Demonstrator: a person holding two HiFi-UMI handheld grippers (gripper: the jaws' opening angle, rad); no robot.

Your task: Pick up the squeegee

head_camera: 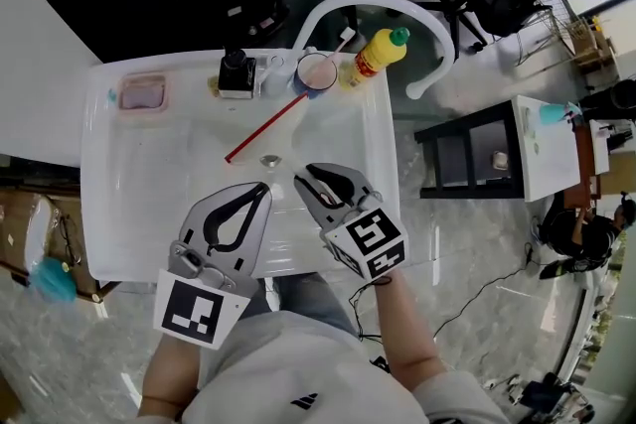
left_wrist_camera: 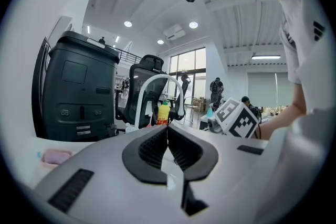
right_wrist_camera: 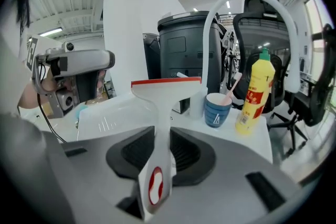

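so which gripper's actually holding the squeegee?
The right gripper: its jaws clamp the squeegee by its white handle. The left gripper is shut with nothing between its jaws.

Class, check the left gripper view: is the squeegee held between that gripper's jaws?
No, the left gripper has its jaws closed together with nothing between them.

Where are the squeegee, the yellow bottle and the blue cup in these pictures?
squeegee (right_wrist_camera: 167,93): right gripper view, white head below the red edge.
yellow bottle (right_wrist_camera: 255,96): right gripper view, on its red label.
blue cup (right_wrist_camera: 217,111): right gripper view, on its outer wall.
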